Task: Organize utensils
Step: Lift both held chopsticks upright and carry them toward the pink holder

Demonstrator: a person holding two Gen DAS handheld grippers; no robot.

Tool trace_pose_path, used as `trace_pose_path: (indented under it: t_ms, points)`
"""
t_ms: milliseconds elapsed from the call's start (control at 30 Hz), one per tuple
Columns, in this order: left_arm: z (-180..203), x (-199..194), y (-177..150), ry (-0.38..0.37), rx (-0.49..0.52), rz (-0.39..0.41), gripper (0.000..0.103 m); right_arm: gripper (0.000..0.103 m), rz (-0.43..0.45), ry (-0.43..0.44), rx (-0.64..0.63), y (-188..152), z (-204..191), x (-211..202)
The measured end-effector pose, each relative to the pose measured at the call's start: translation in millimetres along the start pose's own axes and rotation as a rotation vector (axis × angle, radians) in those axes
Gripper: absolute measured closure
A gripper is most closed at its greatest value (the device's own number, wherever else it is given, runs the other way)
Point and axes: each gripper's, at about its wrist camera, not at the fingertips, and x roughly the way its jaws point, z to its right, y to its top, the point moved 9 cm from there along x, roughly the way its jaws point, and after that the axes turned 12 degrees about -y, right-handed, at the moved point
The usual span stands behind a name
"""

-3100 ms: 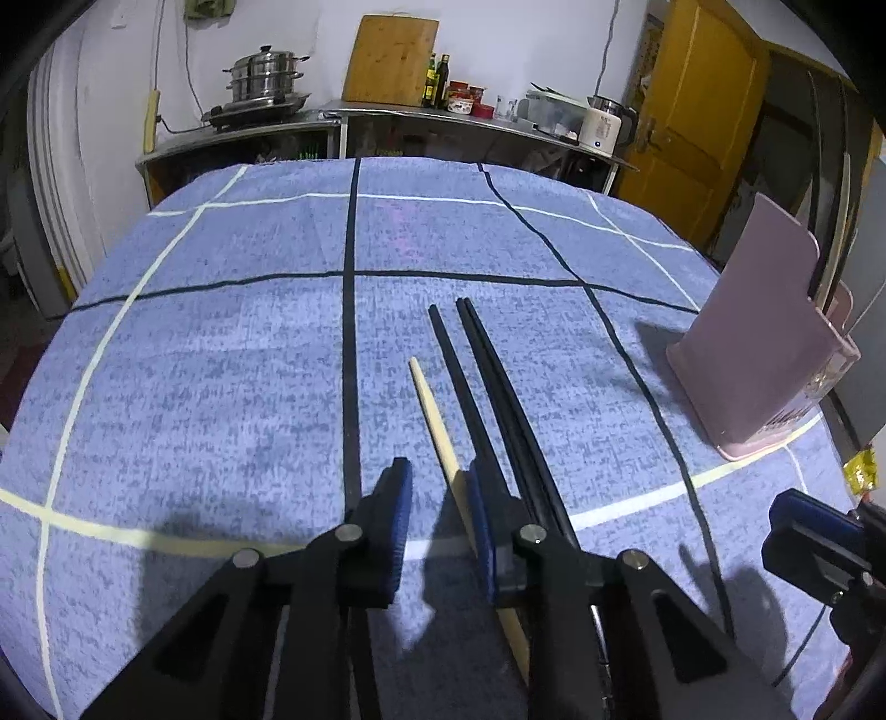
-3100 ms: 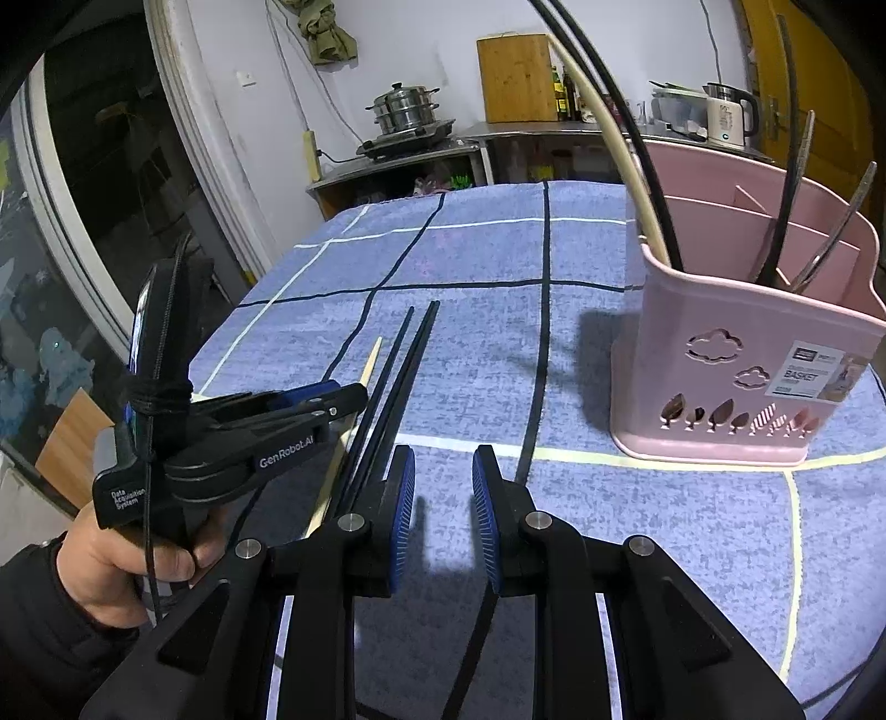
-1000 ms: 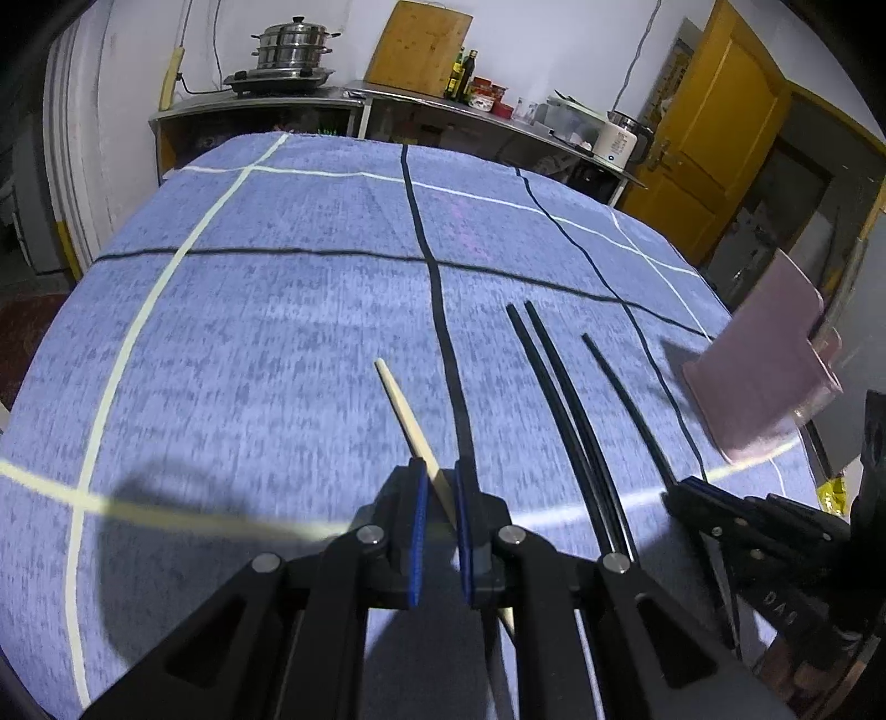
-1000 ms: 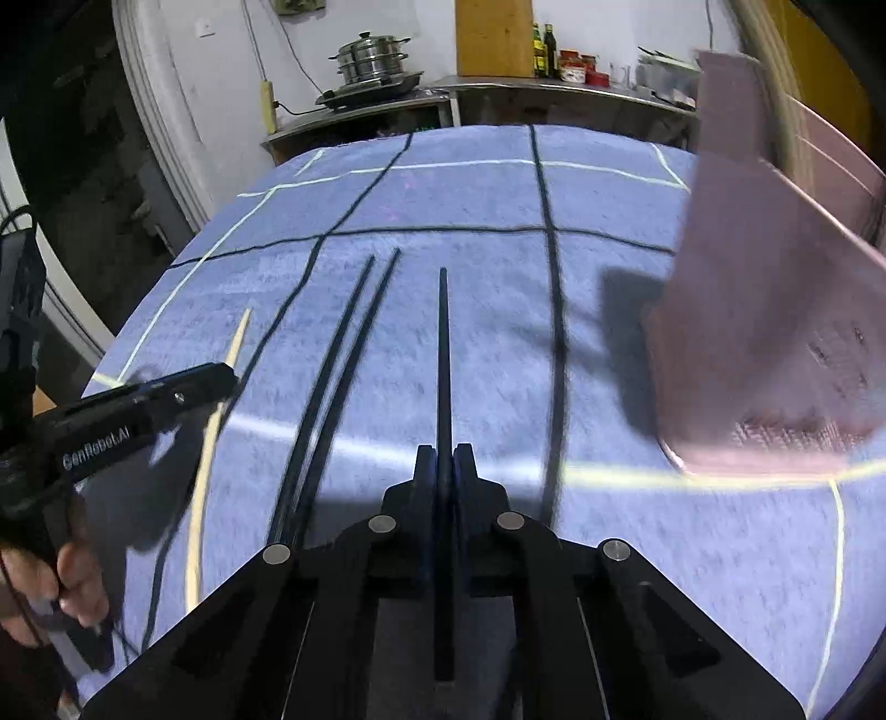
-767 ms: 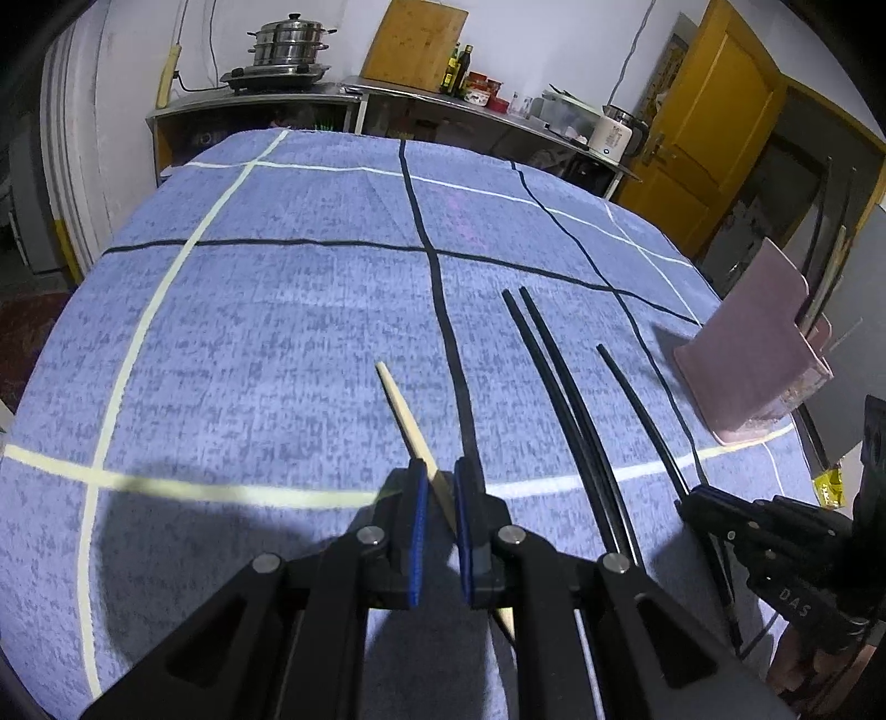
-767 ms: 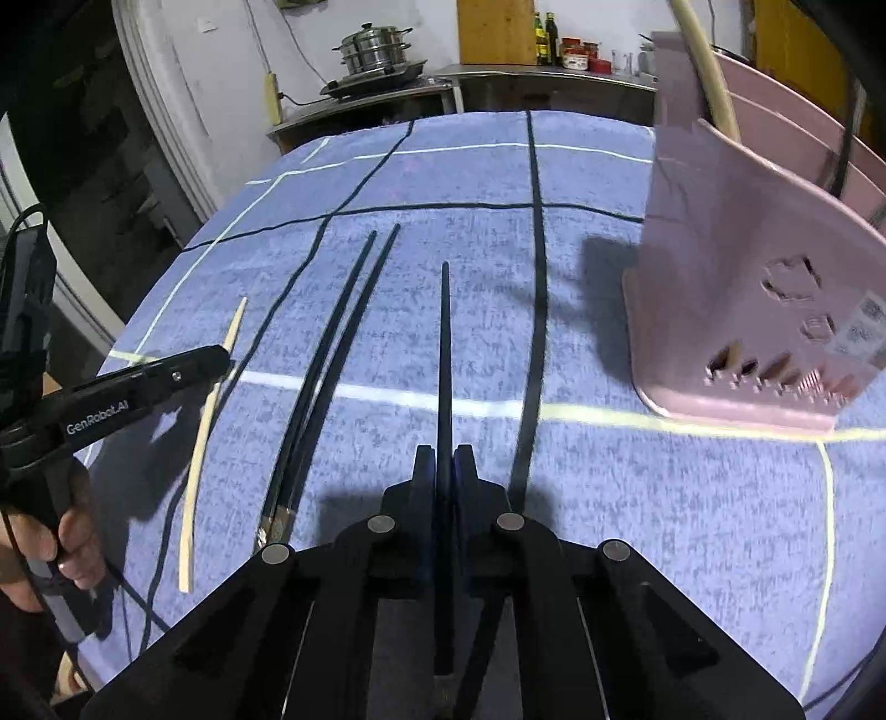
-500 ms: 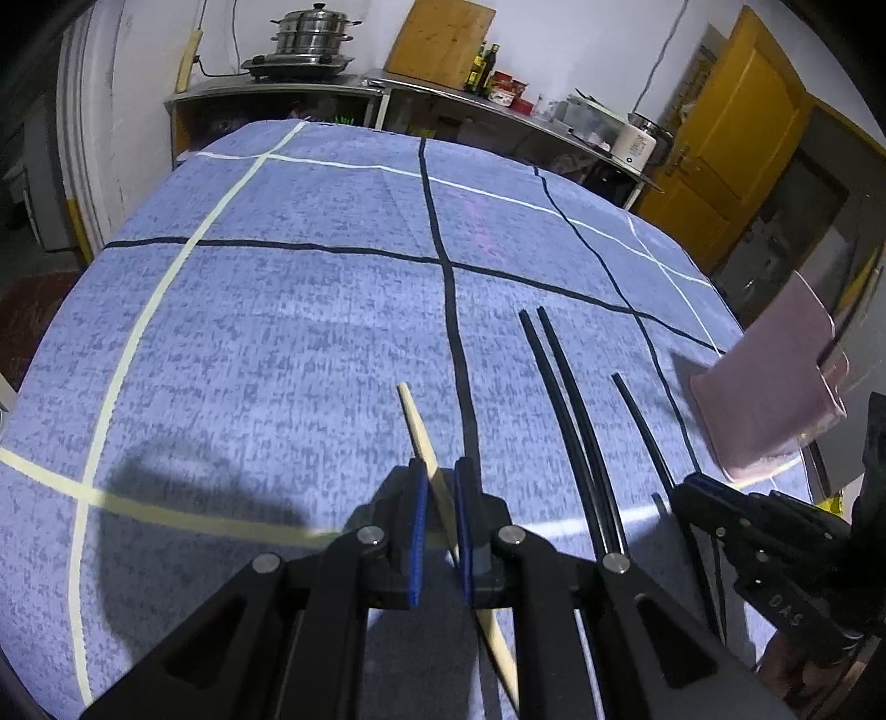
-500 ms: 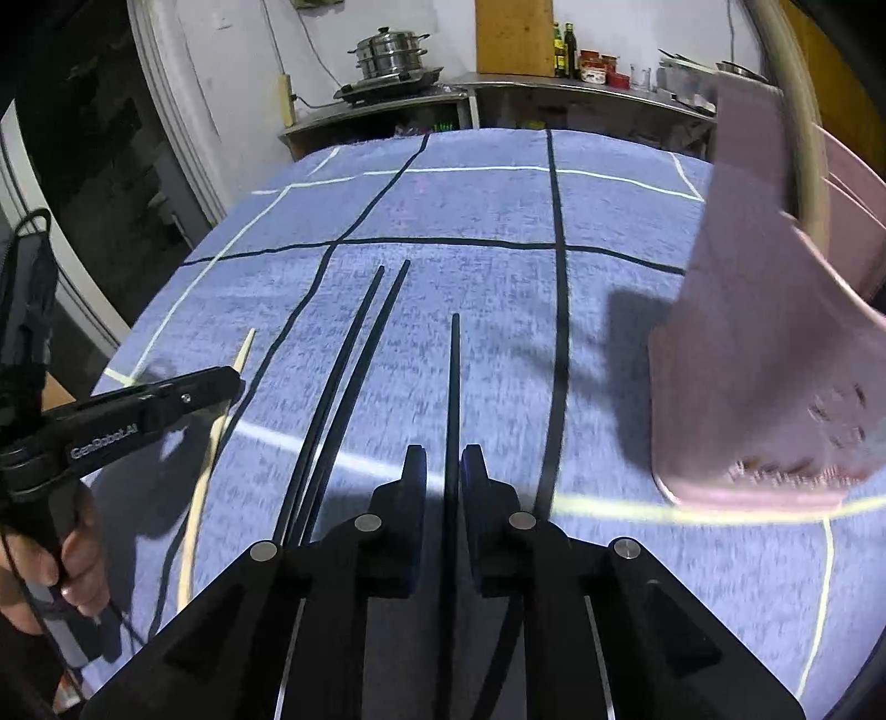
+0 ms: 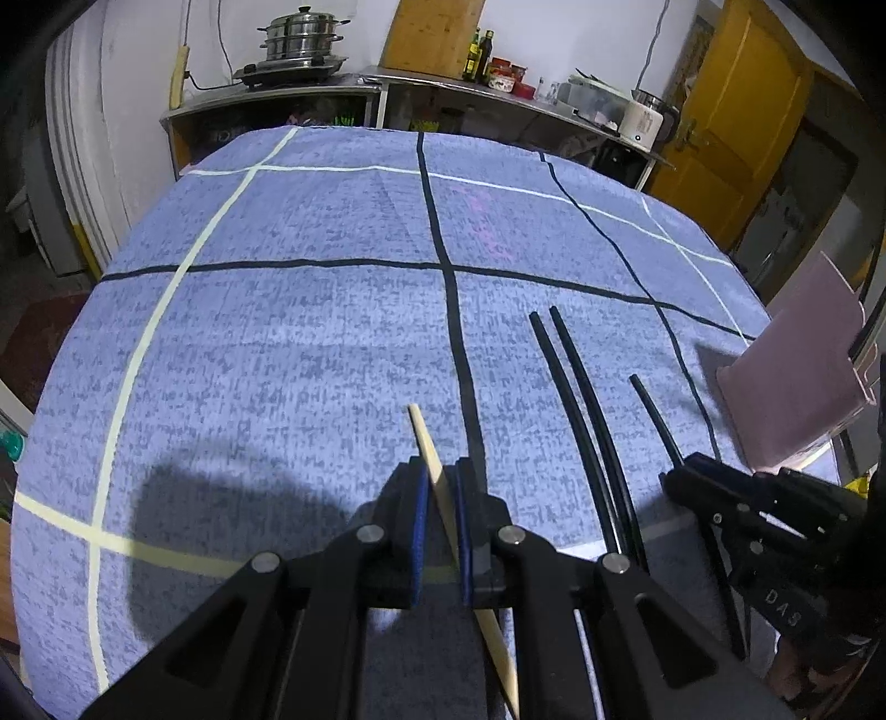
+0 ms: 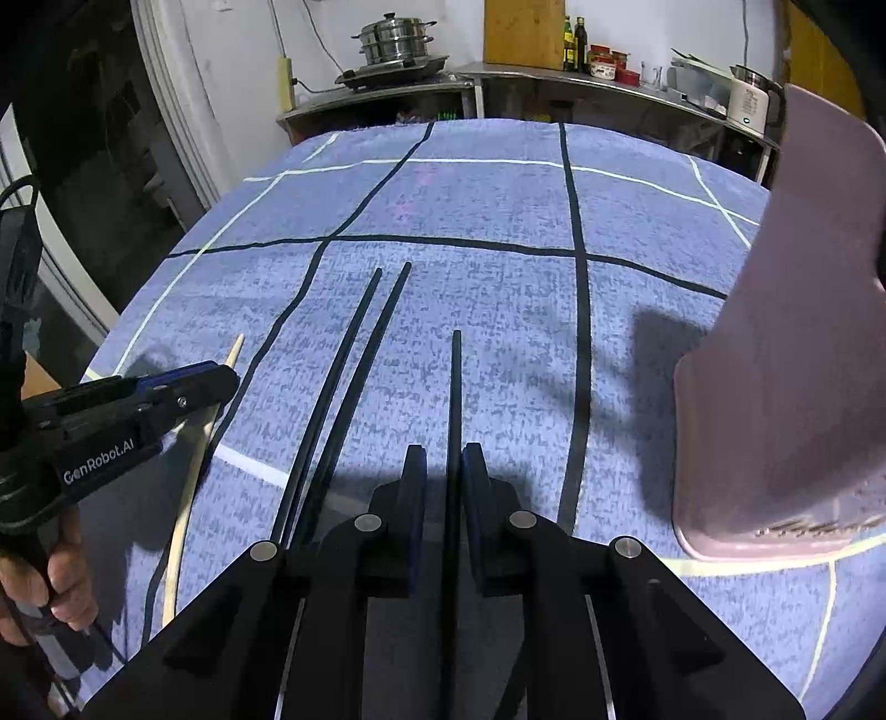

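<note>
My left gripper (image 9: 440, 476) is shut on a pale wooden chopstick (image 9: 426, 437) that points away over the blue cloth; it also shows in the right wrist view (image 10: 191, 487). My right gripper (image 10: 443, 459) has its jaws slightly apart around a single black chopstick (image 10: 455, 387), which lies between the pads. A pair of black chopsticks (image 10: 354, 354) lies side by side on the cloth between the two grippers. The pink utensil basket (image 10: 786, 387) stands at the right, close to my right gripper.
The table (image 9: 310, 343) wears a blue cloth with black and pale lines, and its edges drop off left and front. A kitchen counter (image 9: 498, 105) with a steamer pot (image 9: 302, 33) runs along the back wall. A yellow door (image 9: 742, 111) is at the right.
Both grippers closed on chopsticks since 3.1 s ago. In the last half second my right jaws have opened slightly around the black chopstick. The left keeps its grip on the wooden one.
</note>
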Motion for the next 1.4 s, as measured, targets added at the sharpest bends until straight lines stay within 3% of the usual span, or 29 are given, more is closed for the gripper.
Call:
trace_pose_path:
  t_ms: [233, 367, 500, 1000, 1400]
  points:
    - [2.0, 1.4, 0.9, 0.017, 0.014, 0.001, 0.093, 0.090, -0.004, 0.002, 0.001, 7.4, -2.9, 5.2]
    - [3.1, 1.7, 2.2, 0.024, 0.024, 0.000, 0.095, 0.098, -0.009, 0.012, 0.010, 7.0, -0.9, 5.2]
    - [4.9, -1.6, 2.6, -0.001, 0.013, 0.002, 0.097, 0.098, 0.001, 0.029, 0.025, 7.7, 0.8, -3.7]
    - [39.7, -83.1, 27.3, -0.090, 0.059, 0.134, 0.097, 0.098, 0.195, 0.087, 0.040, 28.5, 2.5, -104.7]
    - [92.2, -152.4, 45.8, -0.174, 0.145, 0.249, 0.097, 0.098, 0.316, 0.082, 0.086, 31.6, 25.2, -171.4]
